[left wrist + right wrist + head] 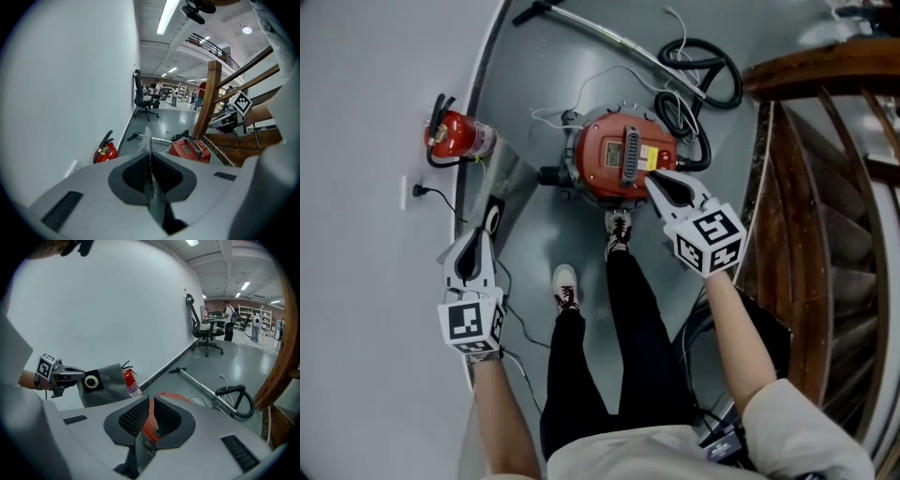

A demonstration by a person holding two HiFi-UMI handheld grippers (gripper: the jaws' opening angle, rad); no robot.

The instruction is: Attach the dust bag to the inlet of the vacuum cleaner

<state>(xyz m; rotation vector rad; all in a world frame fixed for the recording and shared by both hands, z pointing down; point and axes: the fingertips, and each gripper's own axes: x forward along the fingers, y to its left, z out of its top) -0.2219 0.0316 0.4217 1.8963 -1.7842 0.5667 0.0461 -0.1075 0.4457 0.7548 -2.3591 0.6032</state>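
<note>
Grey shiny floor (534, 84) running along a plain white wall (356, 94), wooden staircase (806, 141) on the other side, and in the distance there's an open office area with a desk chair (204, 331).

So, the dust bag (105, 383) is a grey bag with a black collar and a white ring in it. It's up in the air, not on the machine. The left gripper (476, 239) has its jaws pinched together on the bag's thin edge, and you can see that edge squeezed between the pads in the left gripper view (146, 138). From the head view the bag hangs just beyond the gripper's tips, near the wall, with the collar (492, 220) showing.

The red vacuum cleaner (619, 155) sits on the floor straight ahead, well apart from the bag. A black stub (549, 175) pokes out of its side toward the wall.

The right gripper (661, 183) is closed with nothing in it, tips hovering over the vacuum's lid edge on the staircase side.

Both forearms reach forward and angle down, left one by the wall, right one over the machine.

Other stuff on the floor: a fire extinguisher (455, 136) at the wall, plus a black hose (712, 70) and a metal wand (600, 33) past the vacuum.
</note>
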